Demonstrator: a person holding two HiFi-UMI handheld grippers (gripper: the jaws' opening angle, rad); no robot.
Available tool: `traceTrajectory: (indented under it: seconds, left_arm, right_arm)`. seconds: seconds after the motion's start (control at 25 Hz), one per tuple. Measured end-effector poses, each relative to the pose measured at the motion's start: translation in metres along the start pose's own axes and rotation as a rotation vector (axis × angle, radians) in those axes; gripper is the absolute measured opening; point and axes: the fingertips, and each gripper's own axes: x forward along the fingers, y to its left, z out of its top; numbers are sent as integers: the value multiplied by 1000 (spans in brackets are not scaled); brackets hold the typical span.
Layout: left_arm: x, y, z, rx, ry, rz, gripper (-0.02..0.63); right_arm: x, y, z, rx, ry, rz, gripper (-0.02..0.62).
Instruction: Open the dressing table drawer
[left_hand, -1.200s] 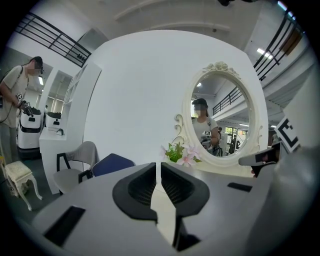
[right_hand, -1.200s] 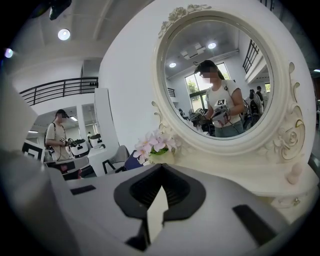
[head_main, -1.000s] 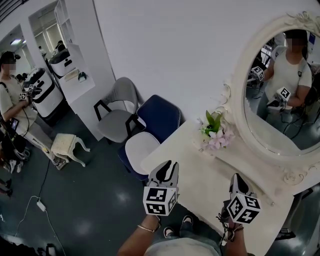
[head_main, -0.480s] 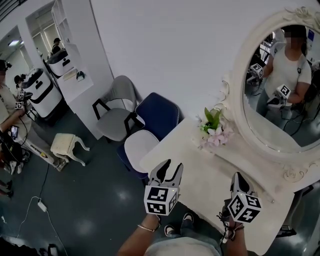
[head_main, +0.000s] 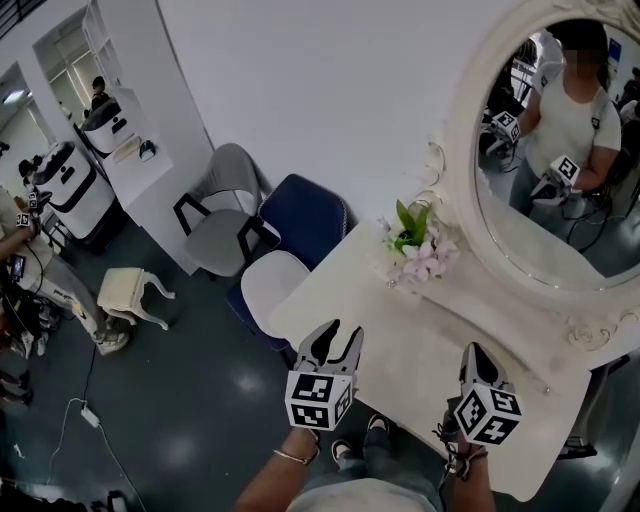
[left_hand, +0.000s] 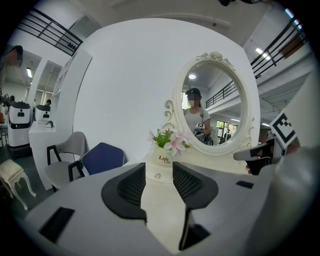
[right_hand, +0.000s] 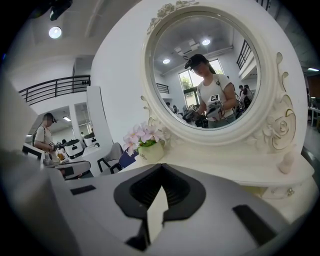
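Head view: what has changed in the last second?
The left gripper has just been opening its jaws; nothing is between them. The right gripper stays shut and empty. Both hover over the dressing table as before; the potted flowers have not moved.

My right claw (right_hand: 161, 172) looks like matt grey plastic, and its black ribbed pads (right_hand: 176, 189) seem rubbery. The dressing table (head_main: 400, 350) has a smooth white painted finish with a soft sheen, its mirror (head_main: 560, 230) is glossy glass in a carved white frame (head_main: 460, 150), and the little pot (right_hand: 150, 152) looks like glazed ceramic. The blue chair (head_main: 305, 215) and grey chair (head_main: 220, 190) look cloth-covered and matt, while the dark floor (head_main: 190, 400) is polished enough to reflect the lights.
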Motion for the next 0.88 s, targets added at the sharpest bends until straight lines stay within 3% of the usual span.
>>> traceTrajectory:
  seconds: [0.44, 0.88]
  left_arm:
    - [26, -10, -60, -7, 133, -23, 173]
    - [36, -4, -105, -25, 195, -26, 173]
  right_arm:
    - [13, -28, -46, 47, 92, -28, 8]
    - [24, -37, -79, 61, 136, -43, 8]
